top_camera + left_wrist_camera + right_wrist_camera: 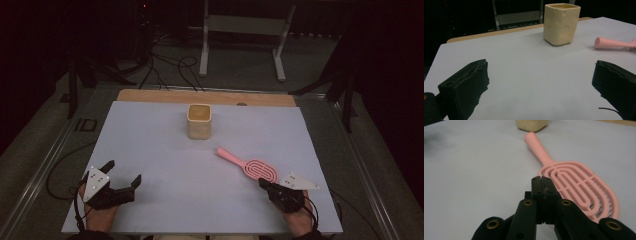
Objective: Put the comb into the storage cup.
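A pink vented hairbrush (pixel 250 165) lies flat on the pale table sheet (pixel 165 150), handle toward the cream square cup (pixel 199 121) at the back middle. My right gripper (pixel 263 182) rests at the near end of the brush head, jaws pressed together with nothing between them; in the right gripper view the closed tips (pixel 542 180) sit just left of the brush head (pixel 579 187). My left gripper (pixel 122 172) sits at the front left, jaws spread wide and empty; its view shows the cup (pixel 561 23) and the brush handle (pixel 614 43) beyond.
A wooden table edge (pixel 205 97) runs behind the sheet. Cables (pixel 170 70) and a white metal stand (pixel 242 40) occupy the dark floor beyond. Metal rails (pixel 45 170) flank the table.
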A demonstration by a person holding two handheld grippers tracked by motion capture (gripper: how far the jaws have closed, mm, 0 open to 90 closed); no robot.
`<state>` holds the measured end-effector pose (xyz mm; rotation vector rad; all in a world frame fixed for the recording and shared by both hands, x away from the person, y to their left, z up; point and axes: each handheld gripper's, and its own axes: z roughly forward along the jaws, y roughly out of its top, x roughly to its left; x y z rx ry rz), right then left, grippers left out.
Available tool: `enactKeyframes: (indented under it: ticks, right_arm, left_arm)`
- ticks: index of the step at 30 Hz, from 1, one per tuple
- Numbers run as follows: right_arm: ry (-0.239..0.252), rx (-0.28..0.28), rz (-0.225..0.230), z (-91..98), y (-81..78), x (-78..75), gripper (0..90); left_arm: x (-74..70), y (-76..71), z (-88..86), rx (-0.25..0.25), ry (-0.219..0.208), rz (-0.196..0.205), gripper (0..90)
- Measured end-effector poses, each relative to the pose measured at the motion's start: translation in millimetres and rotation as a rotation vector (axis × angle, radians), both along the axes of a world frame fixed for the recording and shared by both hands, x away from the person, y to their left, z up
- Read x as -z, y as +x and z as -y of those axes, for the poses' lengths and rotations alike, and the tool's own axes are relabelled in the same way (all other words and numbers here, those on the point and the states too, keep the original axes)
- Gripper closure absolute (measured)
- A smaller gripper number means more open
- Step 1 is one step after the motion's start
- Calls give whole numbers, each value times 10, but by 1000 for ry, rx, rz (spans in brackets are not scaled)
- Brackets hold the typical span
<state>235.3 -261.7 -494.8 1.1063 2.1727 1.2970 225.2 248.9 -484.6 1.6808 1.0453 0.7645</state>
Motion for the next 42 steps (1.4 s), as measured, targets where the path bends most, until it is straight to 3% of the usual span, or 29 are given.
enactKeyframes:
  ticks: [17,34,42]
  right_arm:
    - [-91,-1,-59,-57,129,132,897]
    - [-92,80,-90,78,227,153,896]
    - [-100,130,-103,117,383,151,896]
  left_arm:
    - [8,8,17,3,7,-4,12]
    - [16,16,32,5,11,-6,13]
    - [25,17,58,8,24,-8,14]
